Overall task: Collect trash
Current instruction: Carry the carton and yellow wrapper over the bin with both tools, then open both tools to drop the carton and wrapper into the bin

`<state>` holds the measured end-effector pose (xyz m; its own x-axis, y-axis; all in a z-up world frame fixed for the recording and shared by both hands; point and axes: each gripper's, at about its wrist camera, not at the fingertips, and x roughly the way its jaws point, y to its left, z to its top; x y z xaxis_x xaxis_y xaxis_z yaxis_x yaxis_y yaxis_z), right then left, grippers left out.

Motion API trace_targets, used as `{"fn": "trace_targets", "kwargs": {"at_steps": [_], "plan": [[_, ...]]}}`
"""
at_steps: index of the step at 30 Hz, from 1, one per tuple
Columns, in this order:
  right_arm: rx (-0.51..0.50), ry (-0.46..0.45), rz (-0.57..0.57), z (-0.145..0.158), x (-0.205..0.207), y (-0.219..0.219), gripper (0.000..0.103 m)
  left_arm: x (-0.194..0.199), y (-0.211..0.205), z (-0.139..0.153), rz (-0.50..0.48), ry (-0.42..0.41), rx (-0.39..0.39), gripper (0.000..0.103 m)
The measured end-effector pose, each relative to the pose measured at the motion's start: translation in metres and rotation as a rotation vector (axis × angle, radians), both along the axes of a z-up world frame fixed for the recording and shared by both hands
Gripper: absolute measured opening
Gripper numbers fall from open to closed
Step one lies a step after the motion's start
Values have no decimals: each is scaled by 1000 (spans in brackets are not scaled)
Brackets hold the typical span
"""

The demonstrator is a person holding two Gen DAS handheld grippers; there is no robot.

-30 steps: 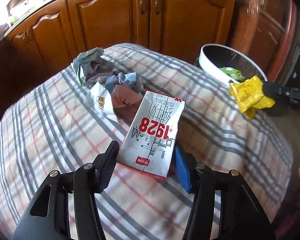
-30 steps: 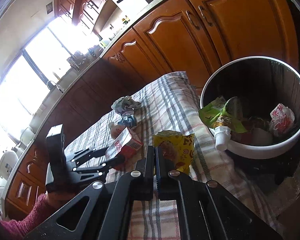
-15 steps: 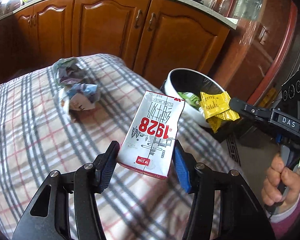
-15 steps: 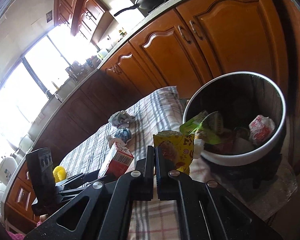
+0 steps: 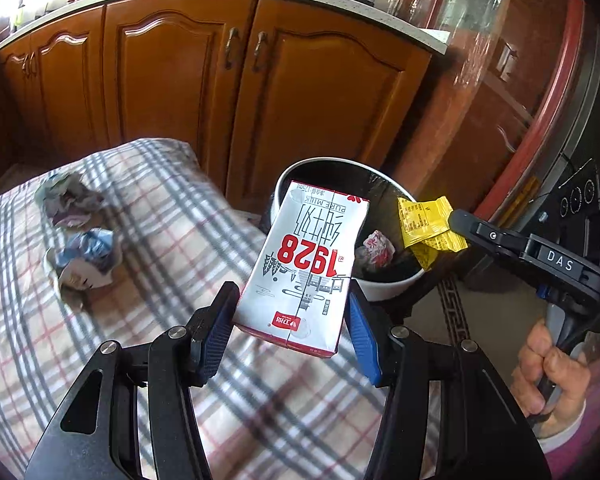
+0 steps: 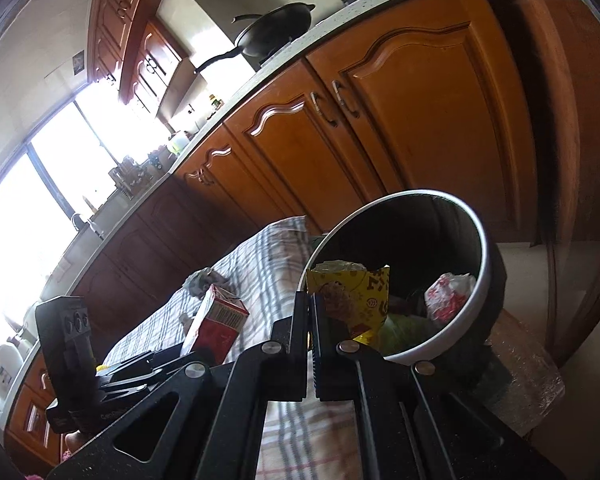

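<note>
In the left wrist view, the left gripper (image 5: 290,326), clamped on the white cardboard milk carton with red numerals (image 5: 306,264), had swung from over the checked tablecloth (image 5: 172,232) until the carton's top overlapped the round white-rimmed, black-lined trash bin (image 5: 384,288), so its drop looked near; two crumpled paper wads (image 5: 80,248) remained on the cloth. In the right wrist view, the right gripper (image 6: 311,312), pinched on the yellow crinkled snack wrapper (image 6: 354,296), had likewise carried it from the cloth to the bin's (image 6: 485,264) rim, below orange-brown wooden cabinets (image 6: 380,132).
</note>
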<state>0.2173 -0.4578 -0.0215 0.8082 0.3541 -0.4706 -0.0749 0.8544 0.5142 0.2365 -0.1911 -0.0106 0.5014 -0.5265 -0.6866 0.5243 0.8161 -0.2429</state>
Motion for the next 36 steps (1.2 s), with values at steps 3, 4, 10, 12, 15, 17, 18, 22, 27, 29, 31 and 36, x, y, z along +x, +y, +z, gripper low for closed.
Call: {"fn": "trace_targets", "kwargs": {"at_steps": [3,4,10,12,15,17,18,22,27,29,31,36], "plan": [[-7,2,-13,-1,5,-10,1,7,-13,1,-12,8,2,53],[-11,3,-17,-1,7,-12,1,10,-17,1,-14,7,8,52],[-17,15,-29,-6,17,-22,1,22,-42,-1,-29,10,34,52],[-16,20,-31,-8,19,-25,1,26,-49,-2,-33,9,42,52],[-16,27,-31,-11,22,-29,1,31,-59,-4,-36,17,52,52],[-16,36,-31,-12,27,-32,1,36,-65,-6,-36,25,61,52],[-16,38,-31,-13,28,-33,1,38,-67,-7,-37,29,63,52],[-14,52,-28,-17,36,-39,2,45,-75,-10,-39,38,71,52],[-14,63,-27,-19,43,-44,2,54,-86,-10,-39,41,81,52],[-11,69,-24,-21,48,-46,2,58,-90,-10,-42,46,83,53],[-10,73,-24,-21,50,-46,3,60,-93,-11,-47,51,85,53],[-5,91,-30,-23,56,-49,8,64,-99,-12,-58,66,81,57]]}}
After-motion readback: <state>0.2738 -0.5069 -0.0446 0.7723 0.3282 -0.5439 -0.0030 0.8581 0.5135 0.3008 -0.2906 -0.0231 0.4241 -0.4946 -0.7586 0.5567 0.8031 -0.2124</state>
